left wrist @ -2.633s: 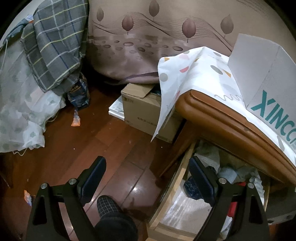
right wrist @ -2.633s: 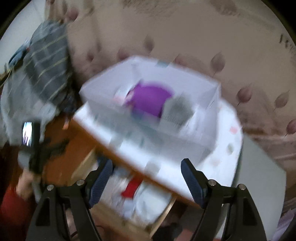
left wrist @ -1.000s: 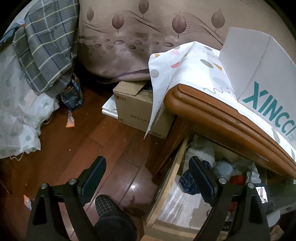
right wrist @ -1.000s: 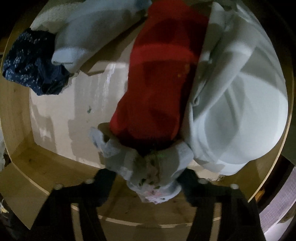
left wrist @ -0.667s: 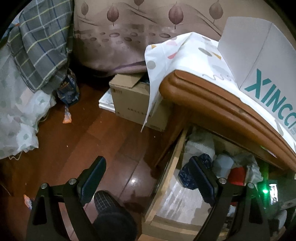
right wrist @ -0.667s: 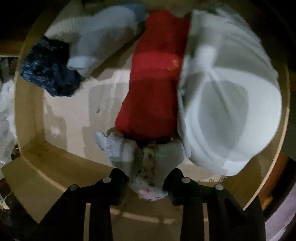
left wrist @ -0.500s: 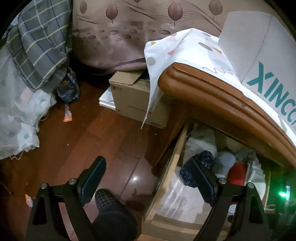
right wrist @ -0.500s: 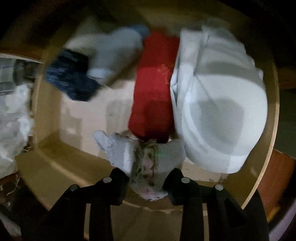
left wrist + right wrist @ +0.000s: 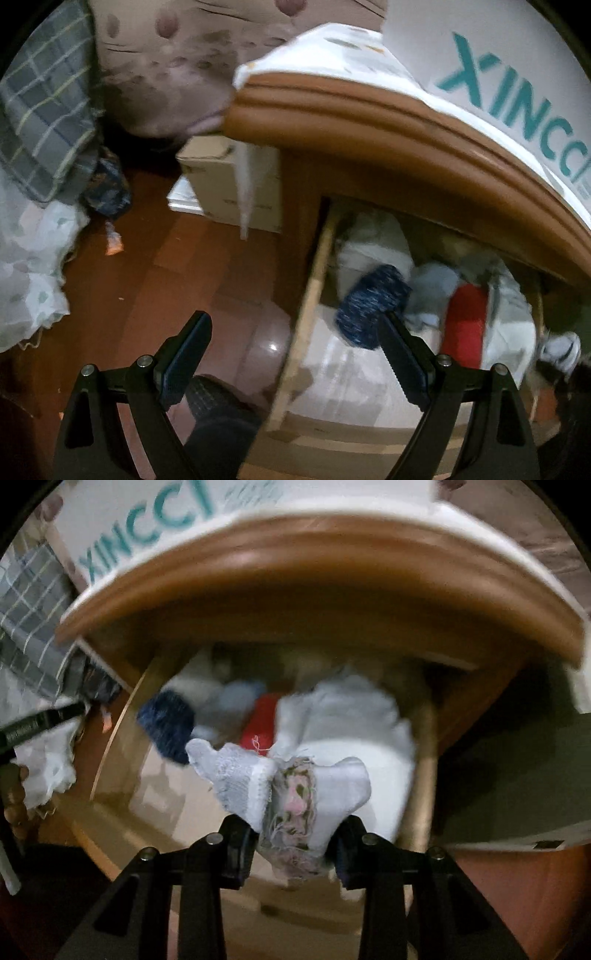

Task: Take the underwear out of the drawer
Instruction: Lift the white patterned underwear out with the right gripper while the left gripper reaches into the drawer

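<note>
My right gripper (image 9: pixel 293 843) is shut on a white lace-trimmed pair of underwear (image 9: pixel 288 790) with a flowered middle strip, held up above the open wooden drawer (image 9: pixel 122 716). In the drawer lie a dark blue bundle (image 9: pixel 168 723), a red garment (image 9: pixel 260 720) and a large white garment (image 9: pixel 354 720). In the left wrist view my left gripper (image 9: pixel 291 347) is open and holds nothing; it hangs over the drawer's left wall (image 9: pixel 310 306), above floor and drawer. The blue bundle (image 9: pixel 369 306) and red garment (image 9: pixel 463 319) show there too.
The brown table edge (image 9: pixel 388 122) overhangs the drawer, with a white spotted cloth and a white box (image 9: pixel 498 70) marked in teal on top. A cardboard box (image 9: pixel 225 177) stands on the wooden floor (image 9: pixel 147 280). Plaid and white fabrics (image 9: pixel 40 147) hang at left. A slippered foot (image 9: pixel 210 402) is below my left gripper.
My right gripper closed on the white underwear and lifted it out of the drawer, tilting up so the table edge came into view. My left gripper drifted closer to the drawer and sank a little.
</note>
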Motion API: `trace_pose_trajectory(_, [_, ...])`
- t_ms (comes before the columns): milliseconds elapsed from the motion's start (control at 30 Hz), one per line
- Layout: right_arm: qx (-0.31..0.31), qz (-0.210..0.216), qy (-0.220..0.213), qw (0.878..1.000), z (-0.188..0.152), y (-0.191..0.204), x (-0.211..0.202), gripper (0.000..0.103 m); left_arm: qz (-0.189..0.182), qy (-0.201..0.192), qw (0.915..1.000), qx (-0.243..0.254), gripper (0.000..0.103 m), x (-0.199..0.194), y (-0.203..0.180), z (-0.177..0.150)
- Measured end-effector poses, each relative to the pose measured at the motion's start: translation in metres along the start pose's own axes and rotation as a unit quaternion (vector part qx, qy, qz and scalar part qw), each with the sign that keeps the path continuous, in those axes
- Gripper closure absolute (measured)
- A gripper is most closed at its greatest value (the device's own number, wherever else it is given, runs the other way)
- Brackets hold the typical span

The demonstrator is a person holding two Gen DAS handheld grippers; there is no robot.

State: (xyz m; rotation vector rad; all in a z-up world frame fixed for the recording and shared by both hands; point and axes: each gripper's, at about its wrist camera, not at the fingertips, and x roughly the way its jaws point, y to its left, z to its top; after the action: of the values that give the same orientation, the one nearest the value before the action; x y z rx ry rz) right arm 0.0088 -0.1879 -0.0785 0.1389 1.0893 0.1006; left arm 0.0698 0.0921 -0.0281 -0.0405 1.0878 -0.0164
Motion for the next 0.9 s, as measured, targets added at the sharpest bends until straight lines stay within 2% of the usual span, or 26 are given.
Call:
trace_pose_trajectory(133, [0.002, -0.024, -0.040, 0.999, -0.005, -0.022, -0.019, 0.069, -0.013, 0.002, 0.9994, 0.032, 0.014, 0.003, -0.018, -0.005])
trace_pose_trajectory(333, [0.042, 0.002, -0.049, 0.998, -0.009, -0.051, -0.026, 0.069, -0.048, 0.028, 0.9928, 0.107, 0.016, 0.019, -0.047, -0.013])
trace_pose_trajectory(400, [0.048, 0.007, -0.052, 0.997, -0.011, -0.053, -0.027, 0.069, -0.043, 0.032, 0.9891, 0.137, 0.018, 0.026, -0.057, -0.012])
trace_pose_trajectory(500, [0.057, 0.023, -0.054, 0.997, -0.011, -0.059, -0.032, 0.069, -0.015, 0.032, 0.9782, 0.204, 0.023, 0.035, -0.072, -0.013])
trace_pose_trajectory(600, [0.064, 0.036, -0.054, 0.996, -0.011, -0.060, -0.032, 0.069, 0.001, 0.024, 0.9593, 0.281, 0.025, 0.043, -0.087, -0.020])
trace_pose_trajectory(667, [0.073, 0.046, -0.053, 0.995, -0.010, -0.062, -0.032, 0.069, 0.000, 0.033, 0.9506, 0.309, 0.027, 0.050, -0.091, -0.020])
trace_pose_trajectory(767, [0.093, 0.052, -0.061, 0.992, -0.010, -0.070, -0.037, 0.069, -0.019, 0.058, 0.9420, 0.330, 0.028, 0.060, -0.095, -0.018])
trace_pose_trajectory(833, [0.103, 0.049, -0.070, 0.991, -0.010, -0.075, -0.043, 0.069, -0.013, 0.068, 0.9350, 0.348, 0.035, 0.067, -0.098, -0.019])
trace_pose_trajectory(900, [0.115, 0.048, -0.080, 0.989, -0.010, -0.081, -0.048, 0.069, -0.010, 0.078, 0.9321, 0.354, 0.039, 0.073, -0.099, -0.018])
